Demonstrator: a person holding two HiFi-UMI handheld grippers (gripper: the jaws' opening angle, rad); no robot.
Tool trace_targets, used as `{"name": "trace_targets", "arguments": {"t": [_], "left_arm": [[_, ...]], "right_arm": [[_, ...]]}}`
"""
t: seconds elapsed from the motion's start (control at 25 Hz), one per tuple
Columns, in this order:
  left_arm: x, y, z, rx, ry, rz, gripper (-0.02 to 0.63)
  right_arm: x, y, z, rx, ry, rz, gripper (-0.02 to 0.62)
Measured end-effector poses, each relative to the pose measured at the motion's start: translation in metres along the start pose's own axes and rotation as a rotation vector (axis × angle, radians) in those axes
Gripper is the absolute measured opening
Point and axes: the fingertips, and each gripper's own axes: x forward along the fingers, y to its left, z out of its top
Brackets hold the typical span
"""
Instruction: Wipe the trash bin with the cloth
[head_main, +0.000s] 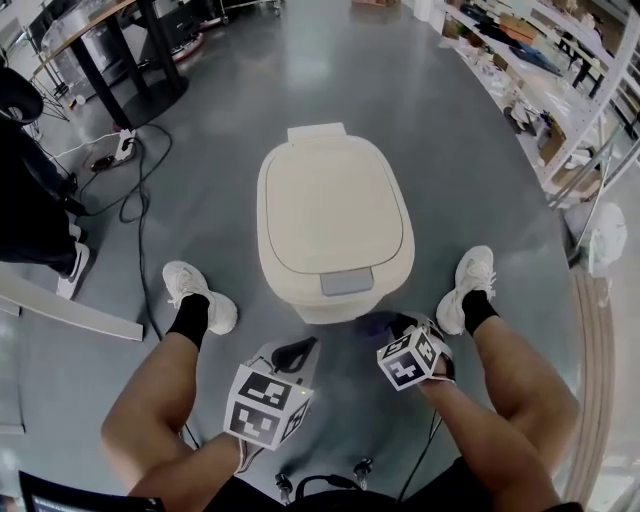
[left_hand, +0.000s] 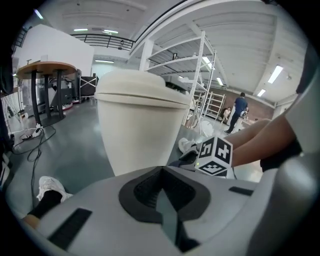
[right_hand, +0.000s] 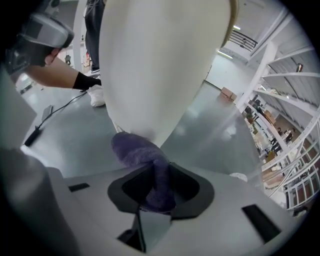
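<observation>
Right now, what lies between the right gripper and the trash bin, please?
The right gripper view shows a purple cloth, clamped by the right gripper, touching the trash bin.

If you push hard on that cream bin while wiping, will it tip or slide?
Likely slides first: the bin looks like light plastic on a smooth floor. It narrows toward its base, so a high push might rock it.

The trash bin (head_main: 335, 215) shell reads as smooth cream plastic with a satin-matt finish. The cloth (right_hand: 140, 152) is purple, fuzzy-napped fabric. The floor (head_main: 230, 100) is grey, smooth, semi-gloss, carrying light reflections.
</observation>
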Motion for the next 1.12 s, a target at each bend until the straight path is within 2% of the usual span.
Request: {"name": "trace_targets", "arguments": {"t": [0.08, 0.24, 0.44, 0.6, 0.92, 1.12], "left_arm": [[0.0, -0.007, 0.008, 0.007, -0.016, -0.007, -0.003], [-0.001, -0.021, 0.027, 0.033, -0.054, -0.008, -0.003], [-0.006, -0.052, 0.065, 0.143, -0.088, 0.018, -0.003], [-0.003, -0.078, 0.083, 0.211, -0.104, 0.018, -0.003], [0.02, -0.096, 0.121, 0.131, -0.123, 0.086, -0.003], [0.027, -0.097, 0.14, -0.018, -0.187, 0.194, -0.003]], "right_arm": [[-0.009, -0.014, 0.002, 0.06, 0.0, 0.011, 0.101], [-0.025, -0.042, 0.009, 0.248, -0.028, 0.049, 0.101], [-0.052, -0.089, 0.026, 0.438, -0.085, 0.091, 0.101], [-0.07, -0.113, 0.043, 0.573, -0.18, 0.14, 0.1], [-0.1, -0.133, 0.084, 0.894, -0.396, 0.359, 0.1], [-0.107, -0.146, 0.106, 1.012, -0.51, 0.503, 0.1]]}}
